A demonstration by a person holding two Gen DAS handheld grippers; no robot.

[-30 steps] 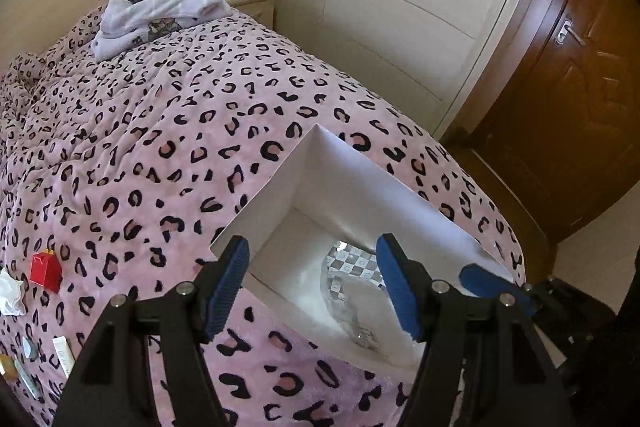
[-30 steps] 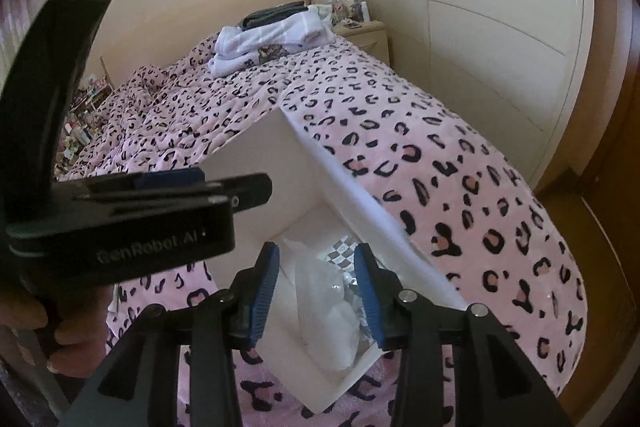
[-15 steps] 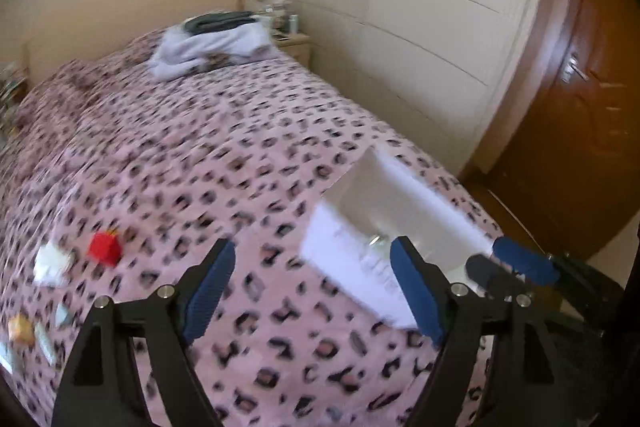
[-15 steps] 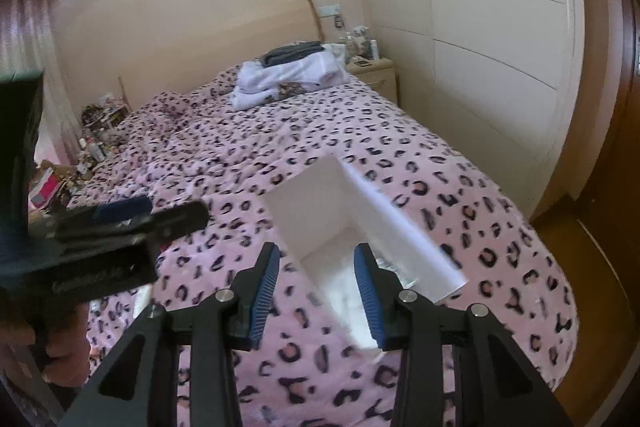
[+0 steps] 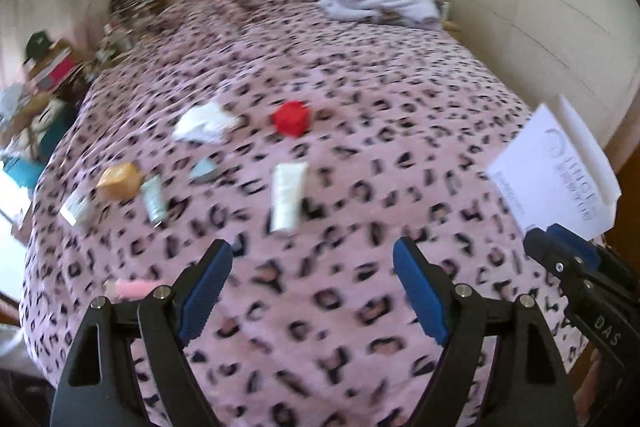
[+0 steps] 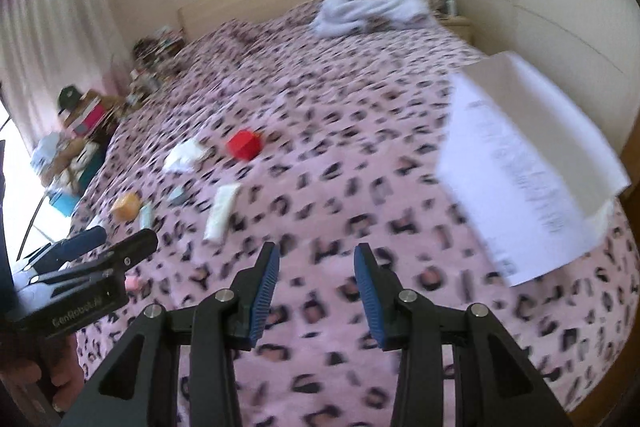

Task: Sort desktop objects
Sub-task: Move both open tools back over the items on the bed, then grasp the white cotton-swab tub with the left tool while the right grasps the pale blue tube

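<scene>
Both grippers, left and right, hung empty with jaws apart over the bed, small items like the tube lying loose, apparently between picks toward the box.

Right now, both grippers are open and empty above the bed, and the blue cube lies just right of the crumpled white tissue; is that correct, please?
Not quite: the cube is red, not blue, as the left wrist view shows. The rest holds: it lies just right of the crumpled white tissue, and the left gripper and right gripper are both open and empty above the bed.
</scene>
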